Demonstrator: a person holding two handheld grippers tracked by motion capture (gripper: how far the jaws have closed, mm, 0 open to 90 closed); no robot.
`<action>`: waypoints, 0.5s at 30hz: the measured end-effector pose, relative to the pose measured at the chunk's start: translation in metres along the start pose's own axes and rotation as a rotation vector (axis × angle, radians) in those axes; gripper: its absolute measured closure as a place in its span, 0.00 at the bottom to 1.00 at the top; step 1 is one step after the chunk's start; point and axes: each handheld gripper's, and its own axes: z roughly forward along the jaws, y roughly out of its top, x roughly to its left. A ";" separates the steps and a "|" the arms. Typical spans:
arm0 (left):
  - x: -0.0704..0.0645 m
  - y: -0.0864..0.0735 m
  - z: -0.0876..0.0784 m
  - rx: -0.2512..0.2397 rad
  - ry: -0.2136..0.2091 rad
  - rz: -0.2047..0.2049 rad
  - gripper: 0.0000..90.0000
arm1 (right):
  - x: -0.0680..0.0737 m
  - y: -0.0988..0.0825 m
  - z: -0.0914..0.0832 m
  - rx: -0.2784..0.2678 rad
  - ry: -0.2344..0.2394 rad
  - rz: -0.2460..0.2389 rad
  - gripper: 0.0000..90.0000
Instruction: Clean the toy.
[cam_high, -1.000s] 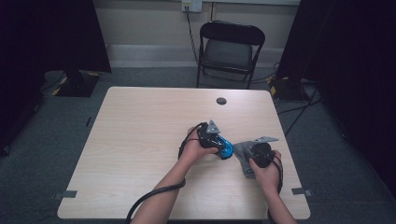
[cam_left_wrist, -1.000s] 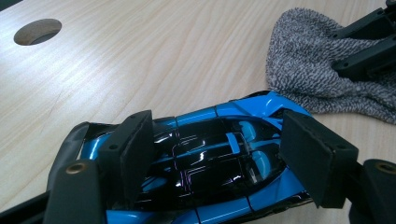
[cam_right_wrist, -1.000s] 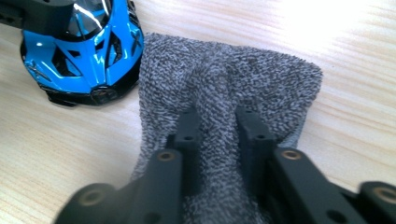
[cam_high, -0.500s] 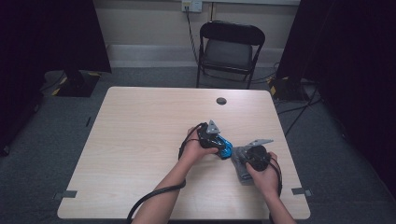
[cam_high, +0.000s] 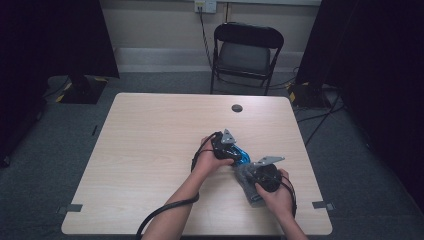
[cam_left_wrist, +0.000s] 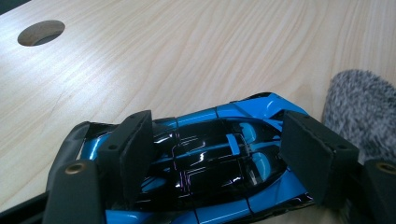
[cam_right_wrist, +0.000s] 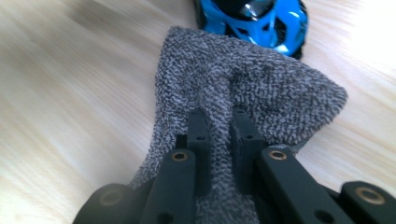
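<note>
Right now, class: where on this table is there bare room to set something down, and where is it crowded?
Free: the table's whole left half, and the far strip around the round hole. Crowded: the near right, where both grippers meet over the blue toy car and grey cloth.

A curtained recording studio: black drapes (cam_high: 60, 40), bare table (cam_high: 150, 150), folding chair (cam_high: 245, 52), taped floor cables (cam_high: 315, 112).

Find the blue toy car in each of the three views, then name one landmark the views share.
High view: the blue toy car sits right of centre on the table, beside the left hand.
Left gripper view: low centre, between the jaws.
Right gripper view: top edge, beyond the cloth.
Shared landmark: the grey cloth, touching the car.
</note>
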 end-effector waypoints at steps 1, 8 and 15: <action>0.000 0.000 0.000 0.004 -0.001 0.005 0.29 | 0.000 0.000 0.000 -0.006 0.010 0.007 0.90; 0.000 0.000 0.000 -0.005 -0.001 0.000 0.29 | -0.005 -0.002 -0.016 -0.046 0.041 0.025 0.90; -0.001 0.000 0.000 -0.001 -0.001 0.006 0.29 | -0.031 -0.002 -0.033 -0.102 -0.034 0.100 0.90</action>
